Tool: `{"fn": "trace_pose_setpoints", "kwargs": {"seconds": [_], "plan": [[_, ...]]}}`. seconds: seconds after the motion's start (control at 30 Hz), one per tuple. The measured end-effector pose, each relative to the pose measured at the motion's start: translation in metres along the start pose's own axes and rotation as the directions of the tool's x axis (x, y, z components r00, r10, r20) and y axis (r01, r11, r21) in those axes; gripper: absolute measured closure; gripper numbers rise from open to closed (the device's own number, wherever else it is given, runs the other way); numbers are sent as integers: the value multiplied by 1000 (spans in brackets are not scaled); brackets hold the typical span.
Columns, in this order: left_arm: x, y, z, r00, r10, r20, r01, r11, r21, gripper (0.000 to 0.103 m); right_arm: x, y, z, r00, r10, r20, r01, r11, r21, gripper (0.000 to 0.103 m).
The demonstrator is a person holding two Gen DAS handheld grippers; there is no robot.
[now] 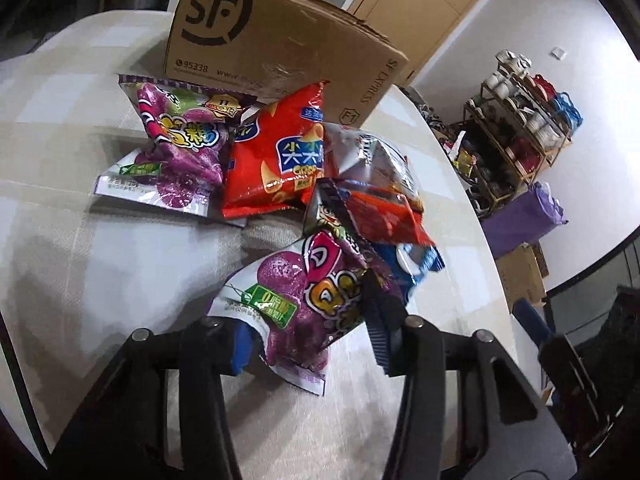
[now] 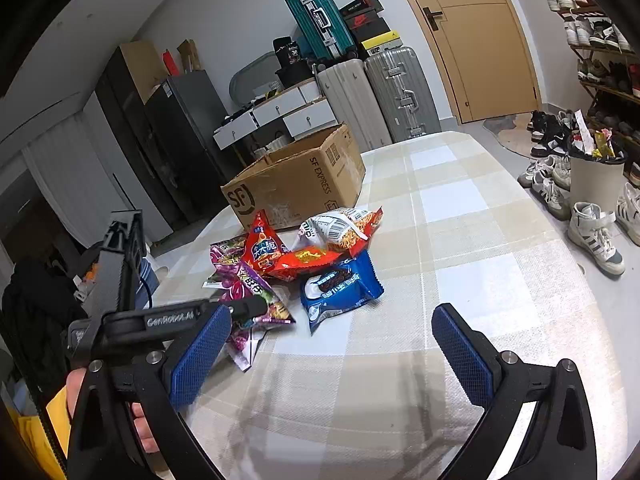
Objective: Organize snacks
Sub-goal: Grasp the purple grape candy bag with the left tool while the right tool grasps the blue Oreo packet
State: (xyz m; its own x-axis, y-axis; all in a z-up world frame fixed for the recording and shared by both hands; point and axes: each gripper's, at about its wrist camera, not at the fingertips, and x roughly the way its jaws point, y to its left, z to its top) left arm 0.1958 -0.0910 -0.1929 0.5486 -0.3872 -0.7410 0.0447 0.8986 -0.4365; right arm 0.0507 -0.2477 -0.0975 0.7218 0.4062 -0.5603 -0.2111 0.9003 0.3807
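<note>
Purple glossy candy bag (image 1: 296, 312) sits clenched in the left claw (image 1: 316, 336); right claw (image 2: 332, 356) gapes released above the checked surface (image 2: 460, 240).

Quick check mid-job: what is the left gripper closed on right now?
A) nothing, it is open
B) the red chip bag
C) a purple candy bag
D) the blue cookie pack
C: in the left wrist view the left gripper has its fingers pinching the near purple candy bag, while the right gripper stands open over the table.
</note>
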Motion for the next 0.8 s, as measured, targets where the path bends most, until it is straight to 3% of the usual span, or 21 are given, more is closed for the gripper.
{"fn": "trace_pose_setpoints", "kwargs": {"seconds": [0.37,0.5,0.57,0.8], "plan": [[-16,-20,0,998,-56,30,54,996,73,66,7,6,3,999,-40,-36,40,999,-8,1],[-22,-8,0,997,-72,29,71,996,56,66,15,10,13,997,-58,-57,54,997,-56,1],[-45,12,-16,997,-69,32,67,997,49,66,27,14,19,994,-74,-85,66,993,-97,1],[-73,52,-36,999,-37,34,36,999,20,66,95,25,35,968,-137,-209,80,963,-259,1]]}}
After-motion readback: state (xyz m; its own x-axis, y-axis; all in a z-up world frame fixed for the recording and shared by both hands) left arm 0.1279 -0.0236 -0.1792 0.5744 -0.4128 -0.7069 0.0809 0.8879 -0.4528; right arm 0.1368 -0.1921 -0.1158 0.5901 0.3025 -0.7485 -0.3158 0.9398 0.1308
